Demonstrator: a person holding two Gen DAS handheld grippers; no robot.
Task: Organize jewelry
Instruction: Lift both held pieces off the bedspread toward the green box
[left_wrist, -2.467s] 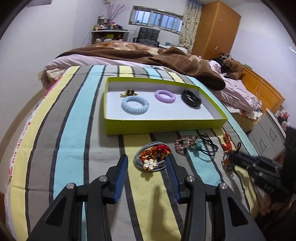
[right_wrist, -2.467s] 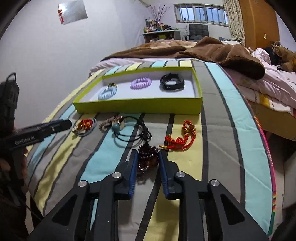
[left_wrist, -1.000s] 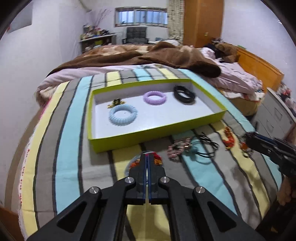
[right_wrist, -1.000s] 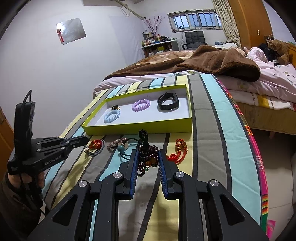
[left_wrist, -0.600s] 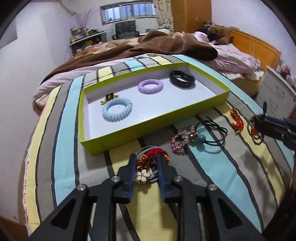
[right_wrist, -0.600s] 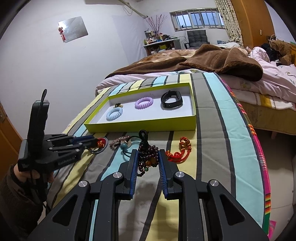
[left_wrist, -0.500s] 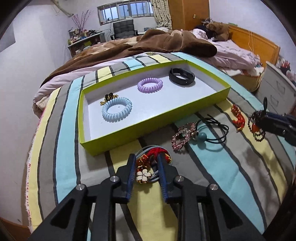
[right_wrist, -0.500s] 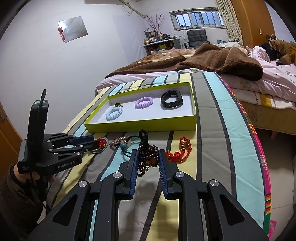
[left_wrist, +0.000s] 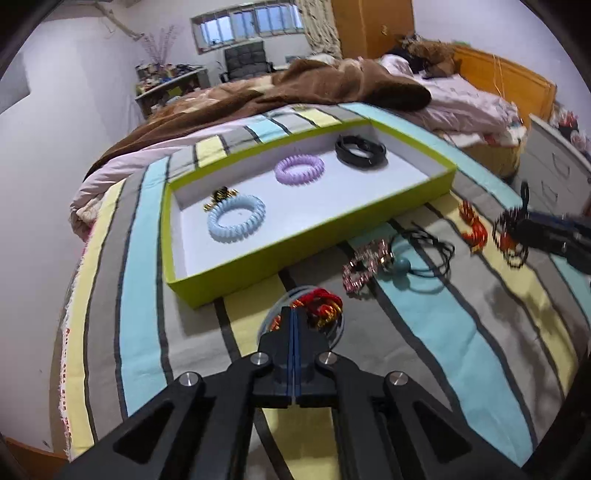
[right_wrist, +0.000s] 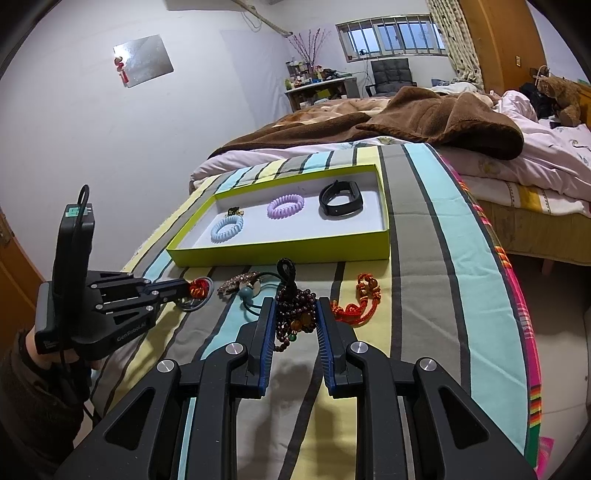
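Observation:
A lime-green tray (left_wrist: 303, 243) (right_wrist: 280, 253) lies on the striped bedspread. In it are a blue coil band (left_wrist: 236, 218), a purple coil band (left_wrist: 299, 168), a black wristband (left_wrist: 360, 149) and a small gold clip (left_wrist: 221, 194). My left gripper (left_wrist: 293, 314) (right_wrist: 184, 286) is shut on a red-and-gold hair tie with a grey loop (left_wrist: 321, 306), just in front of the tray. My right gripper (right_wrist: 293, 317) is shut on a dark bead bracelet (right_wrist: 295, 310) and holds it above the spread; it shows at the right of the left wrist view (left_wrist: 511, 236).
On the spread in front of the tray lie a pink rhinestone piece (left_wrist: 364, 266), a teal bead on black cords (left_wrist: 421, 258) and a red knotted charm (left_wrist: 472, 225) (right_wrist: 364, 295). A brown blanket (right_wrist: 424, 114) lies behind the tray. The bed edge drops off at right.
My left gripper has closed fully on the red-and-gold hair tie and shifted slightly. My right gripper still holds the bead bracelet lifted, almost unmoved.

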